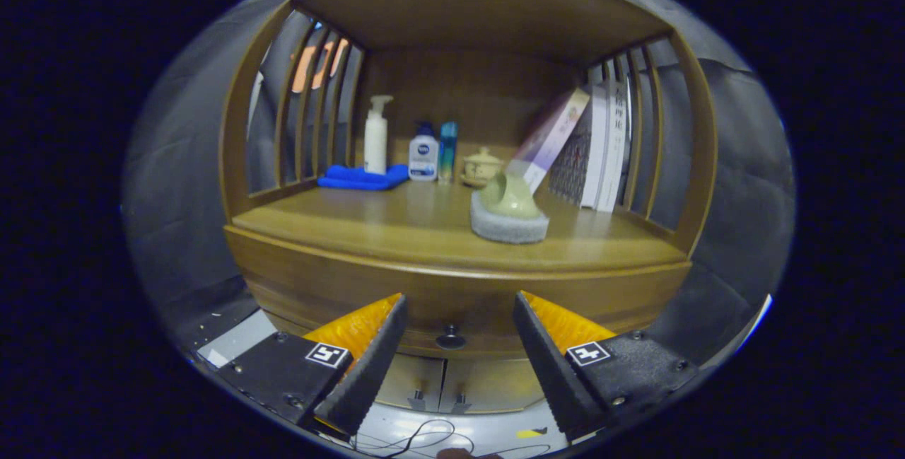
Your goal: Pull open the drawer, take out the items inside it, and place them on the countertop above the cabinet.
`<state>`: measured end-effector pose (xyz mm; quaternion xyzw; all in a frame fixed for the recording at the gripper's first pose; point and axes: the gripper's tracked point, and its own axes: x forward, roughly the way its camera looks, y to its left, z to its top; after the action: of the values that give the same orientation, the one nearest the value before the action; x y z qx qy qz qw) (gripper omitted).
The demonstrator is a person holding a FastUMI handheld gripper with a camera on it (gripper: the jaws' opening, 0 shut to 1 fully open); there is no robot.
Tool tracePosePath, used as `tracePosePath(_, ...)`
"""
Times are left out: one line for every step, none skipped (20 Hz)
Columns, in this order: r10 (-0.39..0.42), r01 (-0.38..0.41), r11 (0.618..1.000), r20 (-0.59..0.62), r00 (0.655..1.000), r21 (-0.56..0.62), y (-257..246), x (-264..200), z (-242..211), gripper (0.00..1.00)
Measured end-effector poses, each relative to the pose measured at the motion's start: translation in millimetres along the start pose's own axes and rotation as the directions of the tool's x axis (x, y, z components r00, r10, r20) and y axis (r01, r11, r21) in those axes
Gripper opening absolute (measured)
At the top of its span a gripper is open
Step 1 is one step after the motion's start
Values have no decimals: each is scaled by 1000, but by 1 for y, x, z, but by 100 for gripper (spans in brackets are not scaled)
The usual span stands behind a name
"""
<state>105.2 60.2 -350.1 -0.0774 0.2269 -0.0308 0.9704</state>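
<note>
I can read nothing: the book spines [609, 144] on the right carry characters too blurred, the small bottle's label [423, 153] likewise.

Dim, warm light; soft glare on the countertop [396, 222]; shelf back in shadow; fisheye bends the edges; slightly soft focus.

drawer [452, 317] contents: hidden, shut | fingers [375, 353] partly cover front | book [548, 137] lettering: unreadable

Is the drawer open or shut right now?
Shut: the drawer front sits flush under the countertop, knob between the open gripper fingers.
</note>
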Motion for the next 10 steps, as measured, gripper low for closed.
tracePosePath(17, -17, 1000, 29, 999, 3, 0, -17, 14, 98)
tracePosePath(34, -34, 999, 57, 998, 7, 0, -35, 27, 98)
tracePosePath(48, -49, 999, 82, 995, 16, 0, -54, 41, 97)
tracePosePath(63, -65, 998, 101, 993, 25, -2, -72, 51, 98)
tracePosePath(78, -82, 996, 117, 990, 31, -3, -92, 61, 98)
tracePosePath(85, -90, 995, 131, 988, 33, -9, -109, 70, 98)
tracePosePath(92, -98, 995, 150, 984, 32, -14, -128, 81, 98)
tracePosePath(92, -99, 995, 170, 981, 29, -20, -144, 92, 98)
tracePosePath(99, -105, 994, 193, 976, 22, -26, -162, 104, 98)
tracePosePath(96, -103, 994, 209, 973, 22, -31, -181, 111, 98)
